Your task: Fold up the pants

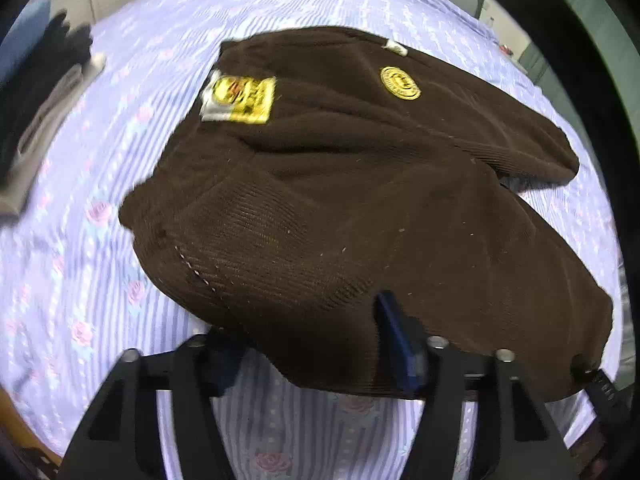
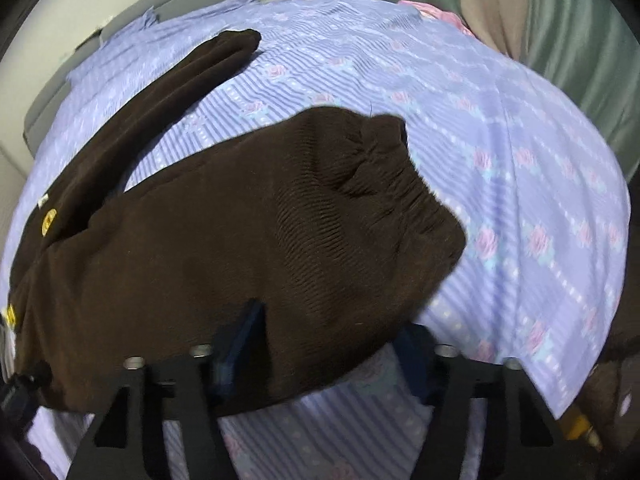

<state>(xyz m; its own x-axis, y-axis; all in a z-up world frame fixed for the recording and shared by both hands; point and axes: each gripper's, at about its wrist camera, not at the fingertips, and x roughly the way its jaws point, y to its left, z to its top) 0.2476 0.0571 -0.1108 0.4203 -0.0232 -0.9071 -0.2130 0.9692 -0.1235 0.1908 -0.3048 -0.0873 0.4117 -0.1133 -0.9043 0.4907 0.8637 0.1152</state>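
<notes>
Brown corduroy pants (image 1: 340, 208) sit gripped in both our jaws; beyond them, yellow labels (image 1: 240, 100) stay unreadable.

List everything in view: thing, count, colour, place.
pants: one, dark brown corduroy, on the bed, near edge between both sets of jaws
yellow tags: two, on the pants, one rectangular, one round
bedsheet: one, lavender striped with pink roses, under the pants
folded clothes: a pile, black and grey, left edge of bed
curtain: green, behind the bed
left gripper: one, black, gripping the pants' edge
right gripper: one, black, gripping the pants' edge
</notes>
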